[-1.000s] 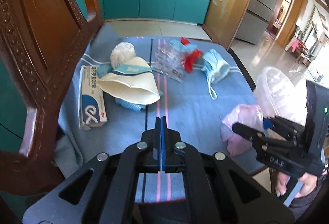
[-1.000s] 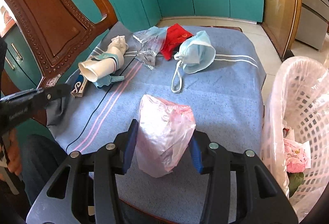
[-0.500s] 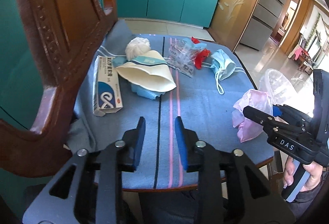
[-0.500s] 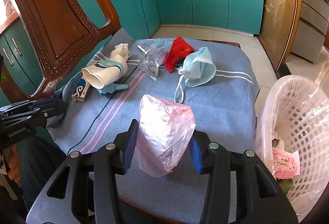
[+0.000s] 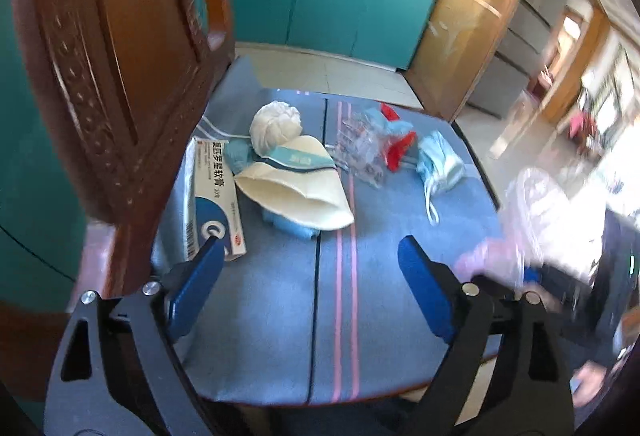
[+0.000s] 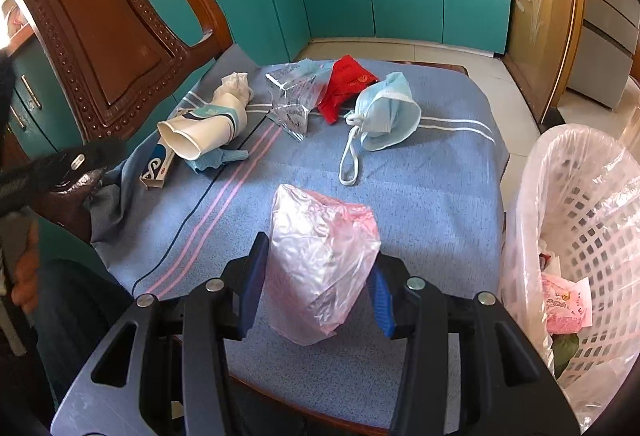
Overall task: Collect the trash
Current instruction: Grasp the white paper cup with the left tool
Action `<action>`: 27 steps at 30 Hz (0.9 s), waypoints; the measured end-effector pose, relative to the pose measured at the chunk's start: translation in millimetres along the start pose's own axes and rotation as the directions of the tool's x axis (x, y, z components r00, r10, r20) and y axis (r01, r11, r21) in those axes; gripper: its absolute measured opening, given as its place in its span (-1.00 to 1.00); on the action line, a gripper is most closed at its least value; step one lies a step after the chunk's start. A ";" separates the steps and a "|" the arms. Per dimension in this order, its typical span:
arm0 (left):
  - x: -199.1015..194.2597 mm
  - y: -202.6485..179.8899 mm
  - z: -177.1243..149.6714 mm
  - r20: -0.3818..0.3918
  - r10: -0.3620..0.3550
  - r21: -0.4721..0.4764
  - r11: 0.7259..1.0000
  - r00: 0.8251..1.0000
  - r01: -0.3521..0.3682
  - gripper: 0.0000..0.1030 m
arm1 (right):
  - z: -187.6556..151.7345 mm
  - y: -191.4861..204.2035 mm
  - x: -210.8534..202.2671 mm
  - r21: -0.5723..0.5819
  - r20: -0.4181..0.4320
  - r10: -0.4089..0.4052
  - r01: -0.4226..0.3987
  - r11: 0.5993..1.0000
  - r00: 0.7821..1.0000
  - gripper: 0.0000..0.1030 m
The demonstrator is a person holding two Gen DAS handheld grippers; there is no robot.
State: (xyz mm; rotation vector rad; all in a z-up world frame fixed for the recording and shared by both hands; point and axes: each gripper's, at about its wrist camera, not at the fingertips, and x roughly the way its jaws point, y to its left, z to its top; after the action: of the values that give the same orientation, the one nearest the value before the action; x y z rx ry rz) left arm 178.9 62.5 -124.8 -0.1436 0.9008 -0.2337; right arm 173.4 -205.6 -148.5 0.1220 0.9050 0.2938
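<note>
Sprung wide since a second ago: left claw (image 5: 308, 248), jaws just opened from pressed together, nothing between them, bare blue striped cloth-covered surface (image 5: 280, 316) below. Ahead on that cloth, white paper cup with teal band (image 5: 296, 180) on its side, long white-and-blue cardboard box (image 5: 214, 196) just beside it near the left edge, close under the carved brown wooden chair back (image 5: 108, 76). Free cloth between cup and near edge.

From the right wrist: right claw (image 6: 316, 276) clamped on crumpled pink plastic bag (image 6: 320, 260), over the near edge. Pale blue face mask (image 6: 386, 112) lying mid-cloth; red wrapper (image 6: 346, 84) and clear plastic wrapper (image 6: 292, 104) beyond. White lattice plastic basket lined with clear bag (image 6: 580, 204) just off the right edge.
</note>
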 end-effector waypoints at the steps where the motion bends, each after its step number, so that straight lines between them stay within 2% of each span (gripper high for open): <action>1: 4.8 4.5 3.2 -0.005 -0.052 -0.053 0.997 0.999 0.052 0.50 | -0.3 -0.2 -0.9 0.002 0.002 0.004 -0.004 1.000 1.000 -0.10; 2: 9.8 6.3 4.2 -0.013 -0.090 -0.087 0.992 0.996 0.088 0.25 | -1.1 -0.6 -1.2 0.002 0.001 0.006 -0.006 1.000 1.000 -0.10; 5: 31.7 10.2 6.0 -0.052 -0.149 -0.171 0.975 0.987 0.139 0.02 | -2.3 -2.4 2.0 0.001 -0.008 0.007 -0.007 1.000 1.000 -0.10; 8: 47.2 10.6 10.3 -0.060 -0.176 -0.225 0.961 0.983 0.158 -0.06 | -2.7 -3.8 6.1 0.009 -0.018 0.009 -0.009 1.000 1.000 -0.10; 12: 60.6 7.0 20.2 -0.058 -0.158 -0.259 0.956 0.986 0.138 -0.06 | -2.6 -4.0 6.1 0.002 -0.017 0.013 -0.013 1.000 1.000 -0.10; 13: 63.7 6.5 22.0 -0.063 -0.155 -0.264 0.955 0.986 0.134 -0.10 | -2.6 -4.3 6.4 0.001 -0.017 0.012 -0.012 1.000 1.000 -0.10; 14: 69.1 6.7 23.8 -0.075 -0.149 -0.269 0.955 0.986 0.124 -0.25 | -2.8 -4.8 6.7 0.001 -0.018 0.012 -0.012 1.000 1.000 -0.10; 15: 74.5 5.7 25.2 -0.086 -0.140 -0.267 0.957 0.986 0.112 -0.37 | -2.8 -5.1 7.3 0.000 -0.018 0.011 -0.011 1.000 1.000 -0.10; 17: 81.9 3.1 25.5 -0.102 -0.120 -0.253 0.963 0.988 0.091 -0.74 | -2.6 -5.0 6.8 -0.006 -0.014 0.005 -0.005 1.000 1.000 -0.10; 19: 82.5 -3.7 23.4 -0.099 -0.089 -0.216 0.974 0.991 0.066 -0.87 | -2.2 -4.3 4.9 -0.015 -0.005 -0.003 0.002 1.000 1.000 -0.10; 22: 76.8 -11.6 19.3 -0.082 -0.060 -0.170 0.984 0.995 0.045 -0.91 | -1.1 -3.9 1.7 -0.030 0.009 -0.019 0.020 0.999 1.000 -0.10; 27: 41.9 -29.5 6.7 -0.005 0.029 -0.072 0.997 1.000 -0.029 -0.91 | 0.2 -4.8 -3.0 -0.031 0.023 -0.016 0.017 0.999 1.000 -0.10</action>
State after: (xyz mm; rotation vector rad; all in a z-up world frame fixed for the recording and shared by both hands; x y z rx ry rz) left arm 205.1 23.3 -145.9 -0.1968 0.9149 -0.1745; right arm 172.8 -211.1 -147.2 0.0889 0.8783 0.2906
